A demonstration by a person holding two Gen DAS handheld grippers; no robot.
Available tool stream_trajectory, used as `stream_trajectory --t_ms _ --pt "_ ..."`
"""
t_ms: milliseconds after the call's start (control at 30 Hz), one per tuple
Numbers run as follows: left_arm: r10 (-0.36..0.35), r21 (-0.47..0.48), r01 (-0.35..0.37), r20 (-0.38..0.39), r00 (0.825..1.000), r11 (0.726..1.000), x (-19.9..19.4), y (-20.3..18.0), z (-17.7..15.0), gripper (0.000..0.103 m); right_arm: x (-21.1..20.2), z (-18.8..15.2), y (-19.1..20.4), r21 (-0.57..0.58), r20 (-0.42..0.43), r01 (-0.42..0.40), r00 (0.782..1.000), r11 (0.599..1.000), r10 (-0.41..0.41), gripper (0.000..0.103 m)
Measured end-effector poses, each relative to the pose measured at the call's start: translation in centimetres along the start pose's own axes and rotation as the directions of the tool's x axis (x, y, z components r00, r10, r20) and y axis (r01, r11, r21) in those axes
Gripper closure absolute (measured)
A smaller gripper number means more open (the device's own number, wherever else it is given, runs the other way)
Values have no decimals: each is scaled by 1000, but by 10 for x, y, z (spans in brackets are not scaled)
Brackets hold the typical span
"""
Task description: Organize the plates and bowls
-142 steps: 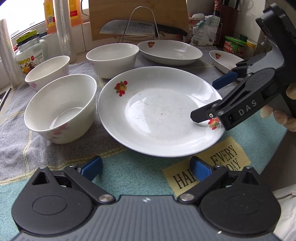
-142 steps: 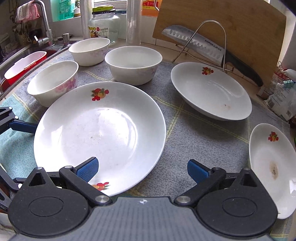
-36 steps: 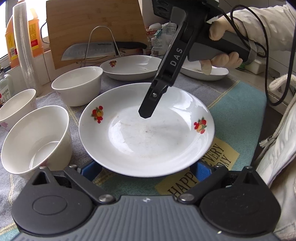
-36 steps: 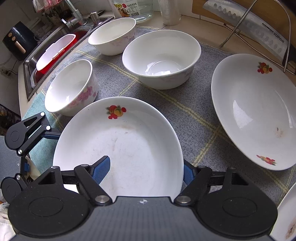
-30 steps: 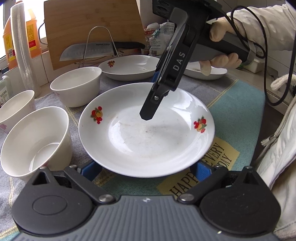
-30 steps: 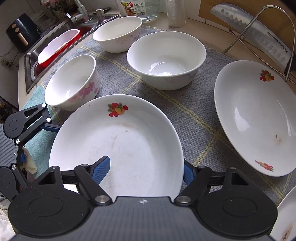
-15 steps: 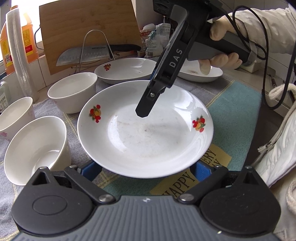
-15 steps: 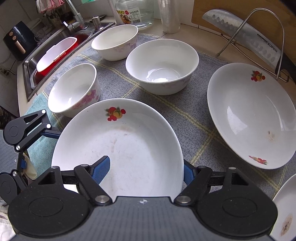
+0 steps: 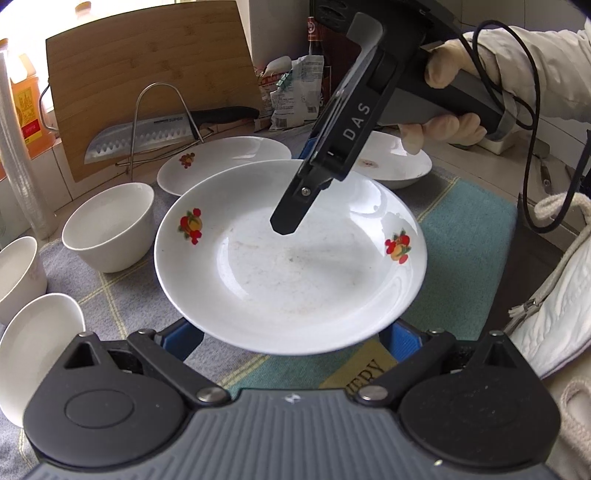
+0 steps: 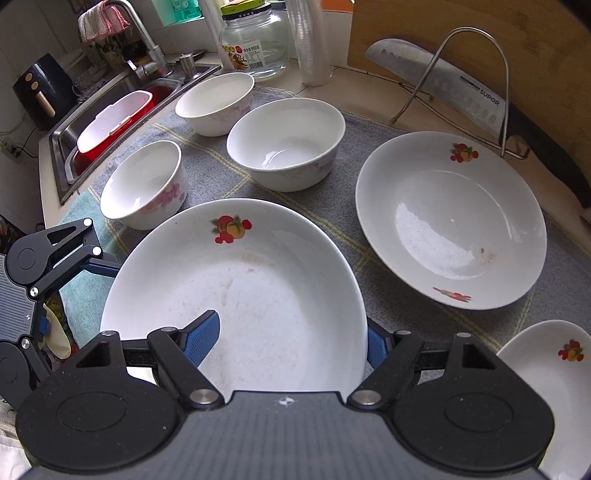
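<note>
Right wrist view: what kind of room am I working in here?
Most likely a home kitchen counter: a sink with a faucet sits at the left, and a kitchen knife leans on a wooden cutting board behind the dishes.

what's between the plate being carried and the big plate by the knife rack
Only bare grey mat, with no dish on that stretch. The right wrist view shows it best, between the carried plate and the big plate.

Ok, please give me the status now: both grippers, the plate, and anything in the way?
Right gripper clamps rim of plate, one finger over it. Left gripper under near rim, grip unclear. Second plate ahead, nothing between.
</note>
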State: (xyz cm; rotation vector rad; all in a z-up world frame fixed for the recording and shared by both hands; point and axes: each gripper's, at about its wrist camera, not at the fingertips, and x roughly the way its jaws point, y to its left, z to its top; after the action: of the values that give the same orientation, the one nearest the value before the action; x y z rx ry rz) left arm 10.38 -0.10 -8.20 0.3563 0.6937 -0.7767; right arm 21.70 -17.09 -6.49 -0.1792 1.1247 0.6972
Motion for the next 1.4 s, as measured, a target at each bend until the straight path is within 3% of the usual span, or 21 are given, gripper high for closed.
stream_trajectory --t_ms 500,967,1400 --pt "-67 65 67 5 998 996 44 -37 53 3 -47 -42 -65 70 43 55 997 996 -58 19" --pt "-153 160 151 6 988 976 98 -60 94 3 -79 -80 -125 189 85 132 985 973 -150 19" --pt "-187 197 188 -24 982 962 132 -66 117 3 -80 -99 -164 258 83 158 979 953 -184 19"
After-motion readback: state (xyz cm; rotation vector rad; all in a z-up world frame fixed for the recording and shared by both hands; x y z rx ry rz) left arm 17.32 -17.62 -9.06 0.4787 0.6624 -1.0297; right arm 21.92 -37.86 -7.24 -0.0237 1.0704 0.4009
